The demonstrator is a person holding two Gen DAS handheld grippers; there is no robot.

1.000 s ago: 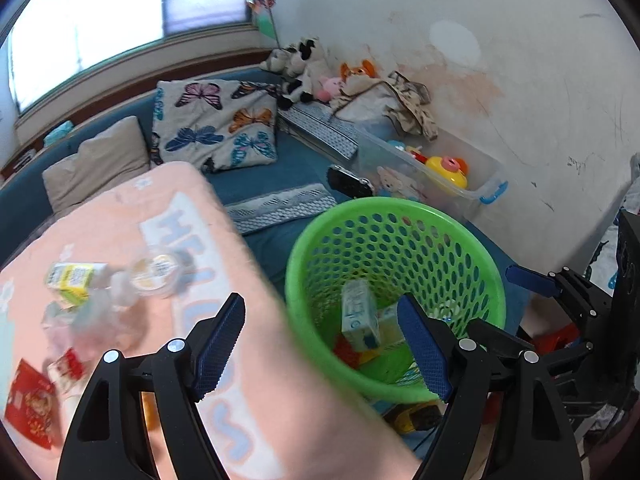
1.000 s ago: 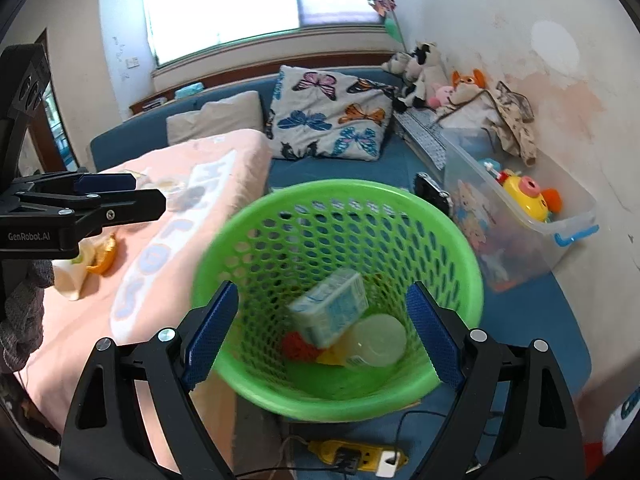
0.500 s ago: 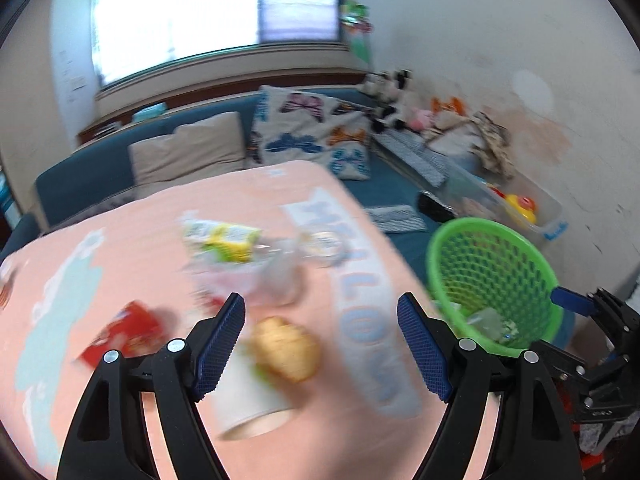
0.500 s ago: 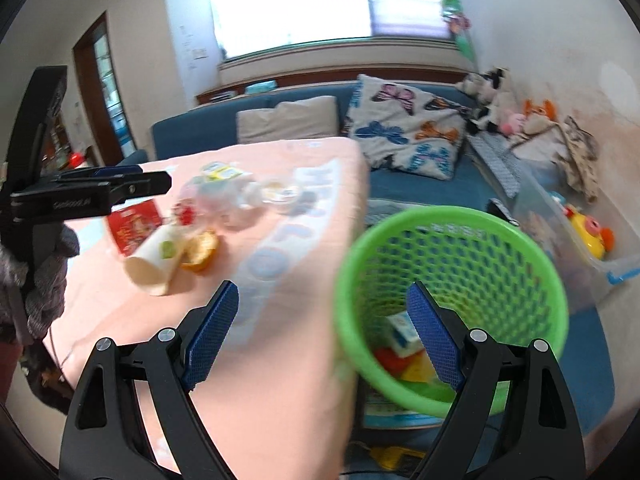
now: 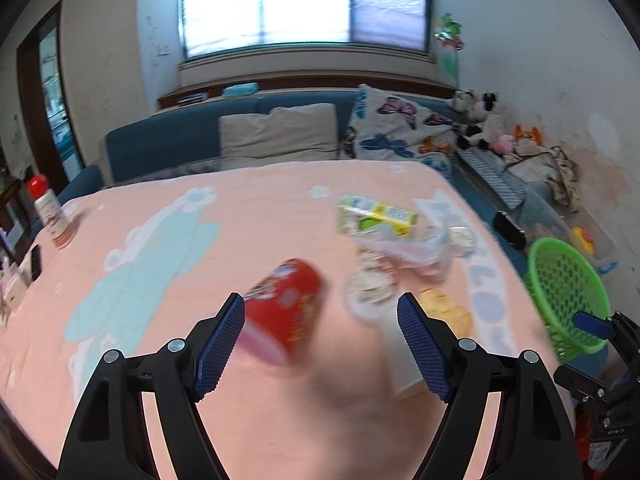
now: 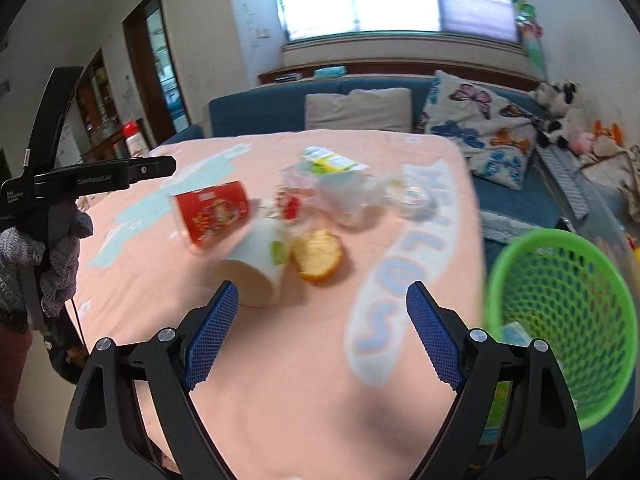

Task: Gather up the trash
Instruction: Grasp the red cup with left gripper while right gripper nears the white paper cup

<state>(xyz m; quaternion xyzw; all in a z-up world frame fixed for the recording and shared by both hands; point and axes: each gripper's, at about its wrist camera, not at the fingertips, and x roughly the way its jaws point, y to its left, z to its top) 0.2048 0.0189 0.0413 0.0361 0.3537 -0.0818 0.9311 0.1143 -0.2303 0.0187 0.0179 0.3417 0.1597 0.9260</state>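
Right now the nearest piece of trash is the red cup [image 5: 284,308], lying on its side on the pink blanket [image 5: 168,248] with its long axis running slantwise, open mouth toward the near edge and base pointing toward the far right corner. Seen from the left wrist it sits just ahead of the left gripper [image 5: 320,344], close against the left finger rather than centred in the gap, so I judge that hand the better placed for it, needing only a small shift to its left to straddle the cup across its width. The left jaws stand wide apart with nothing between them. Just beside the red cup lies a white paper cup [image 6: 256,268], also on its side, mouth toward the near edge; from the right wrist it lies straight ahead of the right gripper [image 6: 322,334], slightly toward the left finger, and the right jaws are likewise spread and empty. Touching the white cup's right flank is an orange peel [image 6: 318,256]. Farther toward the far right corner sits a cluster of a yellow-green carton [image 5: 376,216], clear plastic wrappers [image 6: 348,196] and a small round lid [image 6: 414,198] (blur hides the finer detail). Off the blanket's right edge stands the green basket [image 6: 560,320], already holding some pieces, nearer the right hand.
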